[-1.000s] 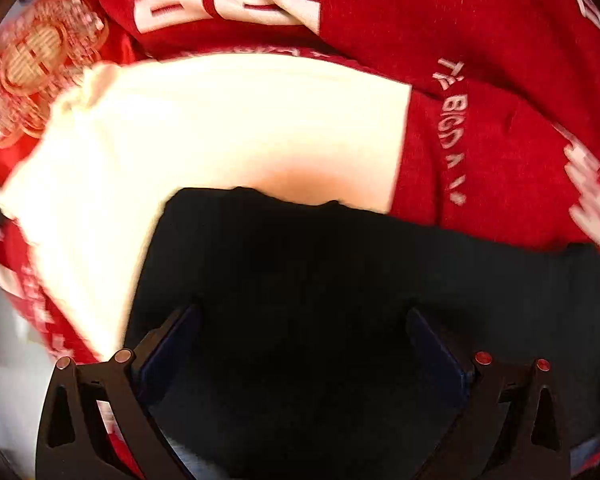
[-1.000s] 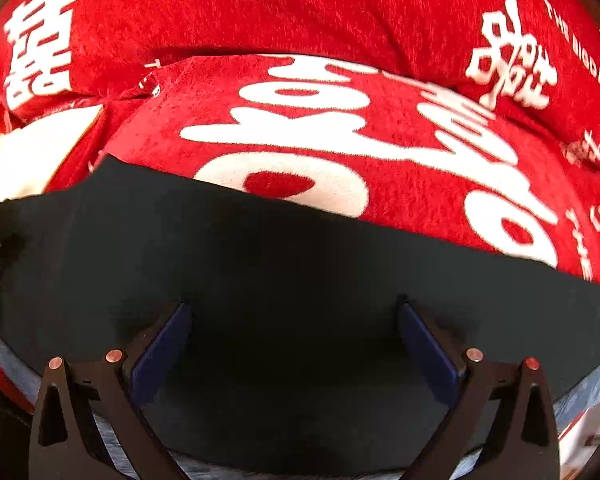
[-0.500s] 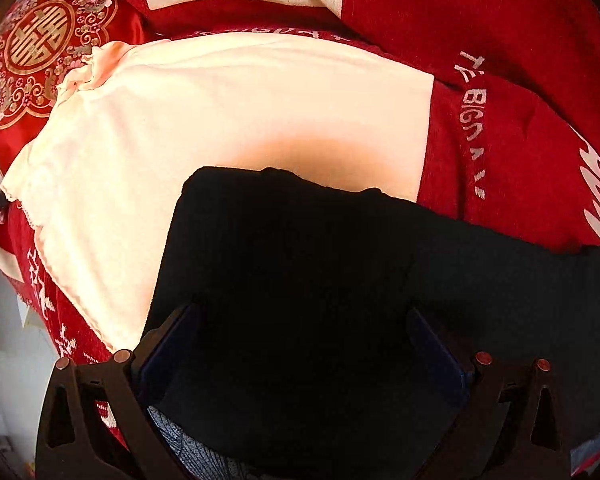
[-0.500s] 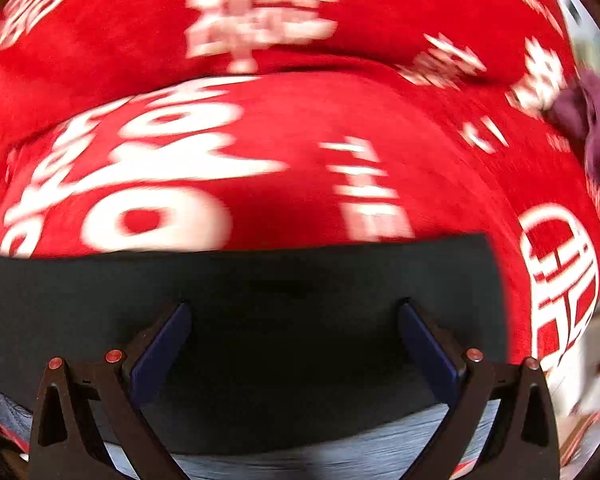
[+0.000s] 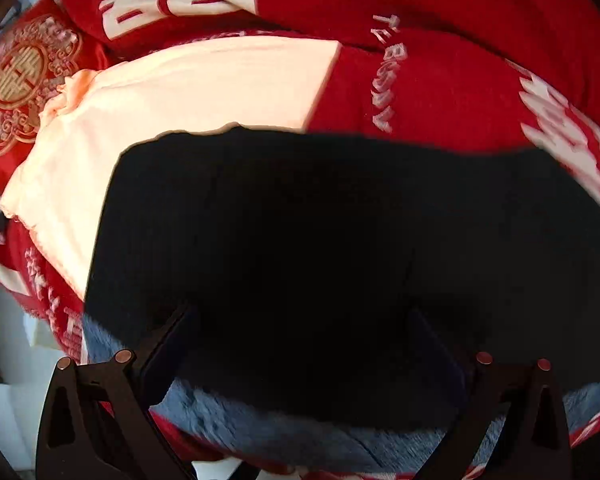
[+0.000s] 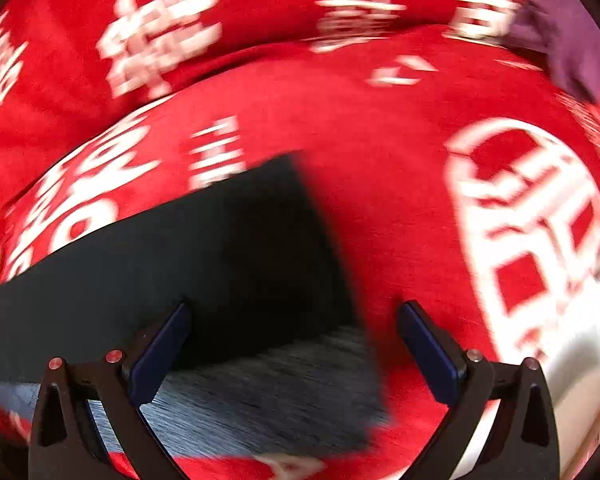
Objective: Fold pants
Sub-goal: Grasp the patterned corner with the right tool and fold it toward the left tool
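Black pants (image 5: 320, 240) lie flat on a red blanket, with a grey-blue fleecy lining (image 5: 284, 432) showing along their near edge. My left gripper (image 5: 300, 344) hovers over them, open, with nothing between its fingers. In the right wrist view the pants (image 6: 204, 264) end in a straight right-hand edge, and the grey lining (image 6: 268, 396) shows at the near side. My right gripper (image 6: 294, 342) stands open above that end, its left finger over the cloth and its right finger (image 6: 428, 356) over bare blanket.
A red blanket (image 6: 380, 128) with white lettering covers the surface. A cream cloth (image 5: 180, 92) lies beyond the pants at the left. A red embroidered cushion (image 5: 20, 76) sits at far left. A purple cloth (image 6: 560, 40) lies at the far right.
My right gripper has swung right along the pants, bringing their right end into view. The left gripper has drawn back a little, so more grey lining shows. Both stayed open.
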Demonstrator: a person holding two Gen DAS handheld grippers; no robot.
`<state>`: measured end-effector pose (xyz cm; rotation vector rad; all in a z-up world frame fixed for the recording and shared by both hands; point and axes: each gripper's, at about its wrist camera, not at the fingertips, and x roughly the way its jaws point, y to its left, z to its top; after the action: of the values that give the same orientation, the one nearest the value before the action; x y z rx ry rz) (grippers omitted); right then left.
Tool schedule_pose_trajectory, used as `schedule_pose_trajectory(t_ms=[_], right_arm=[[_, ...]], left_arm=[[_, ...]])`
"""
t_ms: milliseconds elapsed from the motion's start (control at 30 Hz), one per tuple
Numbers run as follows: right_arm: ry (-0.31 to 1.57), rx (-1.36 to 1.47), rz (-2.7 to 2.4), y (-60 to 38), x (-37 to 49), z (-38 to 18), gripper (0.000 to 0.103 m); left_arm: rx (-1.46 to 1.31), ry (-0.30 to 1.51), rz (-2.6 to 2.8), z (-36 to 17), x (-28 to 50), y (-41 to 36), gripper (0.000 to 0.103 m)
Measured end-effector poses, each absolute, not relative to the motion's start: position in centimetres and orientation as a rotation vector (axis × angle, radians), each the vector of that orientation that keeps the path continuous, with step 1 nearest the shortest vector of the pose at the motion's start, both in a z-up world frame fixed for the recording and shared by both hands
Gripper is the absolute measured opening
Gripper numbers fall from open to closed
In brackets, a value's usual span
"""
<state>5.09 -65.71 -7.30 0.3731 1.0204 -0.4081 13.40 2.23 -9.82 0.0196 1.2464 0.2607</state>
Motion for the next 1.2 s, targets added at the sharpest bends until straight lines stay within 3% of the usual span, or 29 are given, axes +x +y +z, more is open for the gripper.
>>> schedule_pose_trajectory(t_ms=[200,400,600,833,1167,1200], right_arm=[[0.911,0.652,-0.288,-65.5,-2.3,-8.1,0.103],[0.865,0.604,-0.118,-60.4,-3.1,-9.6,0.103],[0.713,0.647,-0.085,-61.1,-3.4,-9.7,0.100],[0.637,0.615,-0.016,-61.3,-1.1,-9.0,0.094],[0.640,0.557,-0.035,-61.1,1.3,-8.9,0.097],[0.660,0.535,-0.033,-60.7,1.5,-8.5,0.091]], left_arm=[[0.104,1.204,0.054,-7.1,11.5,-7.0,0.103],[0.194,1.200,-0.250,-5.6,10.5,-22.6,0.103],[0.165,1.290,-0.281,-7.3,10.9,-30.2,0.103],[0.140,1.323,-0.214,-9.8,11.4,-32.0,0.103],[0.137,1.273,-0.165,-9.7,10.8,-32.0,0.103],[0.135,1.275,-0.164,-9.7,10.7,-32.1,0.103]])
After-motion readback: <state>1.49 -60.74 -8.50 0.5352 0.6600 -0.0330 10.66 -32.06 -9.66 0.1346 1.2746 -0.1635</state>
